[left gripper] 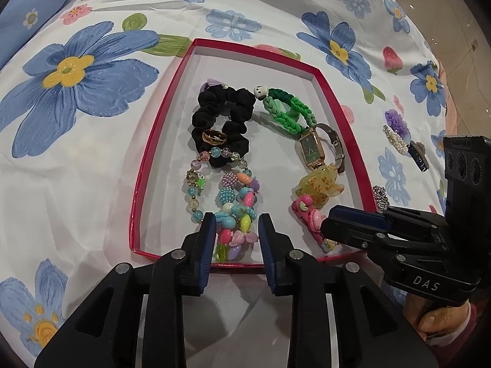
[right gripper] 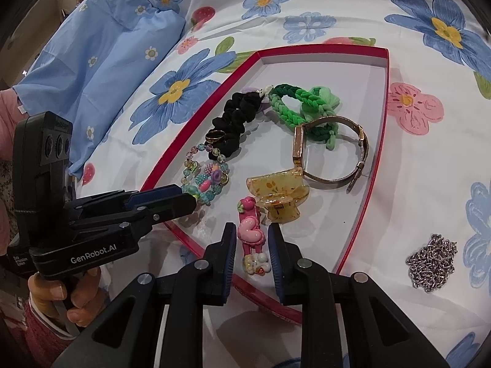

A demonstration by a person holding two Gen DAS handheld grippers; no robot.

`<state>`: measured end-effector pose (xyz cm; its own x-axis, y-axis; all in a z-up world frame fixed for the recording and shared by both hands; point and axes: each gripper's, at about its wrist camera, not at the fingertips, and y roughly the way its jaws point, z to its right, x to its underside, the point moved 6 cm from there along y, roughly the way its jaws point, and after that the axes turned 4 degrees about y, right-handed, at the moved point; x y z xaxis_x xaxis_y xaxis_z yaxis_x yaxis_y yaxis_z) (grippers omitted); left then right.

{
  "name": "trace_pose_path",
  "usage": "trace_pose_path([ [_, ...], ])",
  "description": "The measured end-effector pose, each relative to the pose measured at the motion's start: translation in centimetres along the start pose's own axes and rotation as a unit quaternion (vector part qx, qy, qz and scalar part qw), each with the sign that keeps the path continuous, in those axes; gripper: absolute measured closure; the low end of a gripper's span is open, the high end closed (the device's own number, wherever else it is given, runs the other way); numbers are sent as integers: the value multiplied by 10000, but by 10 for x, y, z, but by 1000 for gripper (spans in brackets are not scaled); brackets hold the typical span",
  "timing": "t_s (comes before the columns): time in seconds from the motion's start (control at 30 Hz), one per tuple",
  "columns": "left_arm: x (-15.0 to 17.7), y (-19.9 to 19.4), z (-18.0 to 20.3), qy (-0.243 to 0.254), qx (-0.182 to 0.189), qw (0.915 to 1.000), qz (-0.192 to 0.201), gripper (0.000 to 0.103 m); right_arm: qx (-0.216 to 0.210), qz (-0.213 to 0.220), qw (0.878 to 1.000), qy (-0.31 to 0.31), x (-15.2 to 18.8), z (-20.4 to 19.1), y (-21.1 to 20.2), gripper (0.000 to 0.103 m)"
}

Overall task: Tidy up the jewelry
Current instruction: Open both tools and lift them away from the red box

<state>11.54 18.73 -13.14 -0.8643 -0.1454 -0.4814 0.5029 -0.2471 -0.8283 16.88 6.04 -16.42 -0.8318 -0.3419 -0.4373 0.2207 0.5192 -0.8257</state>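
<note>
A red-rimmed box [left gripper: 162,116] [right gripper: 377,141] holds a black scrunchie [left gripper: 221,122] with a gold ring [left gripper: 214,137], a green braided band [left gripper: 288,110], a watch [left gripper: 313,148] [right gripper: 331,156], a yellow claw clip [right gripper: 277,194], beaded bracelets [left gripper: 236,208] [right gripper: 205,181] and a pink hair clip [right gripper: 251,236]. My left gripper [left gripper: 235,236] is open, its fingers either side of the colourful beaded bracelet at the box's near edge. My right gripper [right gripper: 252,247] is open, its fingers either side of the pink hair clip, apart from it.
The box lies on a floral bedsheet [left gripper: 76,92]. Outside the box to the right lie a silver chain [right gripper: 432,262] [left gripper: 380,196], a pearl clip [left gripper: 396,138], a purple flower piece [left gripper: 396,119] and a dark clip [left gripper: 419,153]. A blue pillow [right gripper: 98,70] is at far left.
</note>
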Motion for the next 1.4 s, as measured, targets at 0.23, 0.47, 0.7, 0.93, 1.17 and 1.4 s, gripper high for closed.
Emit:
trace_pose_path([
  [0.23, 0, -7, 1, -14, -11, 10000, 88, 64, 4, 4, 10000, -15, 1, -1, 0, 79],
  [0.47, -2, -19, 0, -97, -13, 9997, 205, 49, -41, 148, 9999, 60, 1, -1, -9, 74],
  [0.7, 1, -41, -9, -306, -94, 9983, 481, 26, -76, 884, 9958, 223, -6, 3, -50, 53],
  [0.93, 6, -63, -7, -565, -125, 9950, 817, 24, -305, 1453, 9881, 394, -9, 3, -81, 33],
  [1.17, 18, -89, 5, -399, -443, 9921, 1102, 19, -443, 1972, 9779, 533, 1, 2, -106, 23],
  [1.4, 29, -95, 10, -346, -669, 9904, 1161, 16, -162, 2128, 9761, 414, 15, 2, -116, 21],
])
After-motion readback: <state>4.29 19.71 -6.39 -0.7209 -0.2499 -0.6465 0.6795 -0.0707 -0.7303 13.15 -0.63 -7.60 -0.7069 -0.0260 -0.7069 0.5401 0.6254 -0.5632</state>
